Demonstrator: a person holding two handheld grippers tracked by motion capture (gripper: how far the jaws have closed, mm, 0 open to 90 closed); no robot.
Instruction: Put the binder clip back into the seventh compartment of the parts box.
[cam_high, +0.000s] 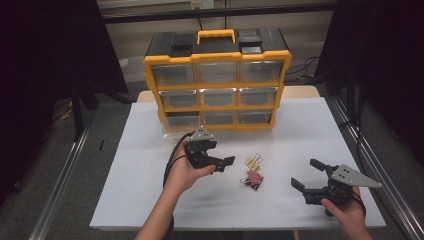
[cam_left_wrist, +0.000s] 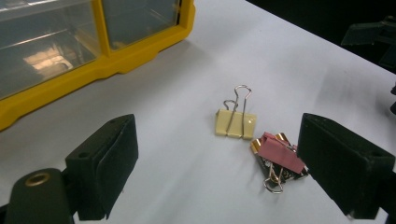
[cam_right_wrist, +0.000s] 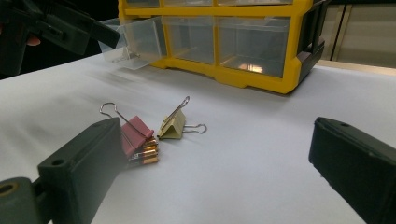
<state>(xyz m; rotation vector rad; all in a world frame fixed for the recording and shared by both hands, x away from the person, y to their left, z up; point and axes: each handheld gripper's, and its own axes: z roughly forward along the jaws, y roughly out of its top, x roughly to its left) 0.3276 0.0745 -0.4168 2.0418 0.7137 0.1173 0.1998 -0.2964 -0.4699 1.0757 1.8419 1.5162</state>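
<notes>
Binder clips (cam_left_wrist: 236, 123) before wide-open left hand-held gripper (cam_left_wrist: 224, 163)

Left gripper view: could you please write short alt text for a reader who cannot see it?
Two open black jaws of the left tool frame a pale yellow metal binder clip lying on the white table. Beside it, near the right-hand jaw, lies a small pile of clips with a pink binder clip on top. A yellow plastic drawer organizer with clear drawers stands at upper left.

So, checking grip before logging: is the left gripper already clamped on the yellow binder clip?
No, the left gripper stands open above the table, the yellow binder clip lying untouched ahead.
</notes>
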